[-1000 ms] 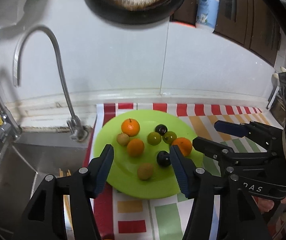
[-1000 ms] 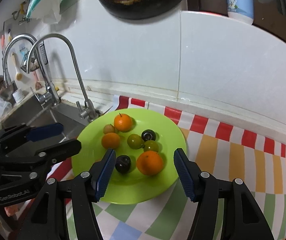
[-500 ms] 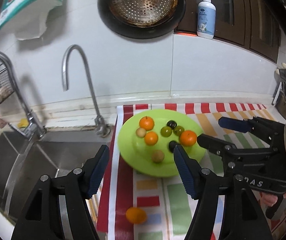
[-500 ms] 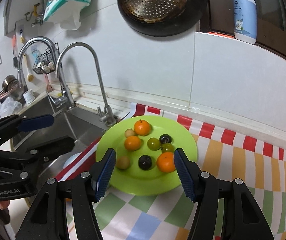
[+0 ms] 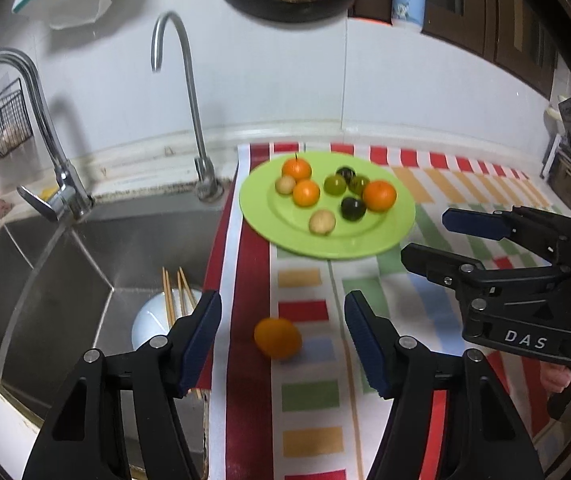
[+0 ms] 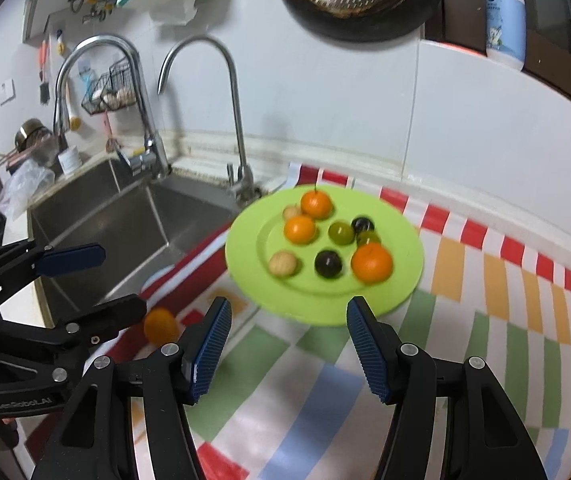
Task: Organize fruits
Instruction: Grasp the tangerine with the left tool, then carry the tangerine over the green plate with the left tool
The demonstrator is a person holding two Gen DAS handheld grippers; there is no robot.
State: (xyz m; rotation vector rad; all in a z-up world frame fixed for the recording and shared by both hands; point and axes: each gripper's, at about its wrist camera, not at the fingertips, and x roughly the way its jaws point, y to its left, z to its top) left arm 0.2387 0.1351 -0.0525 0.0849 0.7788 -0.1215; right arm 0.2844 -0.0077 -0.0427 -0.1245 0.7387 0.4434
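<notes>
**Ana:** Fruits are nearly all gathered on the green plate [image 5: 389, 236]: three oranges, two pale ones, two green, two dark. Only the stray orange [image 5: 278, 337] lies apart, on the striped cloth [image 5: 305, 392] that covers the worktop, near the sink [image 5: 65, 264] edge.

**Ben:** So why is the left gripper [image 5: 281, 320] placed there?

**Ana:** Its fingers [image 5: 201, 332] are spread wide with nothing between them, and the stray orange sits framed in that gap. I'd judge it is lined up for a pick.

**Ben:** And the right gripper [image 6: 287, 338]?

**Ana:** Empty too, fingers [image 6: 365, 344] apart, hovering just short of the plate's near rim. It seems to be kept out of the way.

**Ben:** Any risk?

**Ana:** A round fruit beside the sink could roll in if nudged.
</notes>
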